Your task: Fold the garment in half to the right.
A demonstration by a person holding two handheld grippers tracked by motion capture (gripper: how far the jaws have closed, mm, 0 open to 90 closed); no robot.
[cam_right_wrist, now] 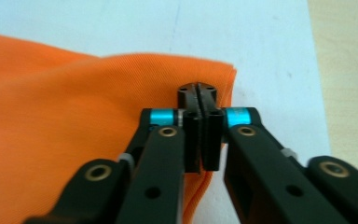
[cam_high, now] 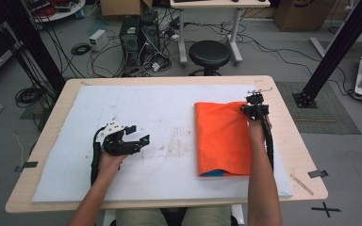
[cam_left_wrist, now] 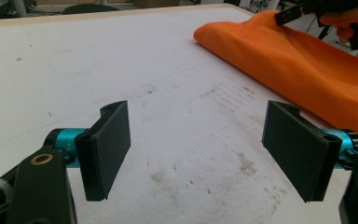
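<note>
Cables, computer towers and a black stool crowd the floor beyond the worktop, which carries a white foam sheet. From the high view, a folded orange cloth lies on the right half of that sheet, with a sliver of blue peeking from under its near edge. The right tongs sit at the cloth's far right corner. The left tongs rest on bare foam well to the left of the cloth, spread apart and gripping nothing.

Through the left gripper view, the left tongs stand wide open over the stained foam, nothing between them; the cloth lies off to the right, with the other hand's tool near its far end.

Through the right gripper view, the right tongs are clenched together on the cloth close to its folded corner; the pads look pinched on the layers at the edge.

My worry is the bite: it sits so near the edge that it may catch only the top layer, or slip off when pulled. Then the fold would come apart or the cloth would drag and bunch on the rough foam, since the left tongs hold nothing down.
</note>
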